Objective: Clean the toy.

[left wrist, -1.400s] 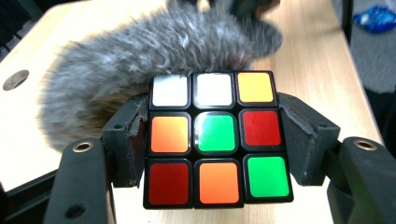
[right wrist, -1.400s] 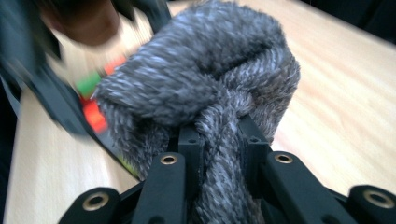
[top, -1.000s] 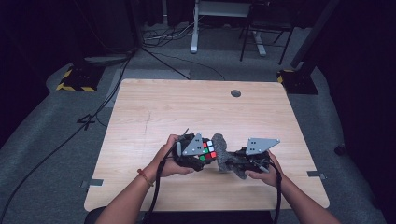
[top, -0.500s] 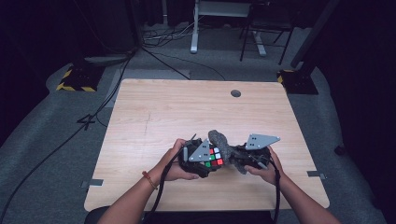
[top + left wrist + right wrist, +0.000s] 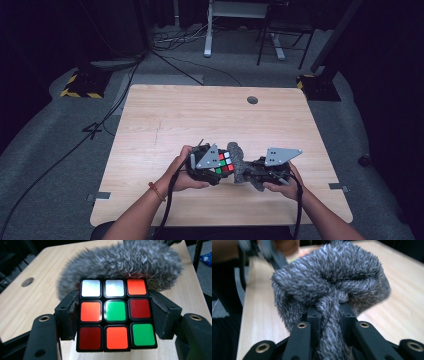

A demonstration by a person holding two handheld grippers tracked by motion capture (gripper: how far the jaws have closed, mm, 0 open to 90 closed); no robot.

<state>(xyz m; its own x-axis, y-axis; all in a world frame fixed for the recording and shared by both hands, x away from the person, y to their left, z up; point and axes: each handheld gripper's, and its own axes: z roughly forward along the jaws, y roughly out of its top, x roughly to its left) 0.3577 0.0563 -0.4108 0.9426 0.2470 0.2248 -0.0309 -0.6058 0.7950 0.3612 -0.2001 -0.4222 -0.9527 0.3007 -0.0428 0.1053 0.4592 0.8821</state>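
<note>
Near the front edge of the wooden worktop [image 5: 165, 115], the left claw [image 5: 115, 315] is gripping a colour cube [image 5: 116, 315] by two opposite sides, its face of white, orange, red and green stickers turned to the camera. The right claw [image 5: 329, 315] is pinching a bunched fold of a grey fuzzy cloth [image 5: 332, 282], which is pressing against the cube's far side, just right of it in the high view.

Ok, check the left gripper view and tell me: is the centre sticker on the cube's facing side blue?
No, the centre sticker of the cube is green, with orange to its left and dark red to its right.
</note>
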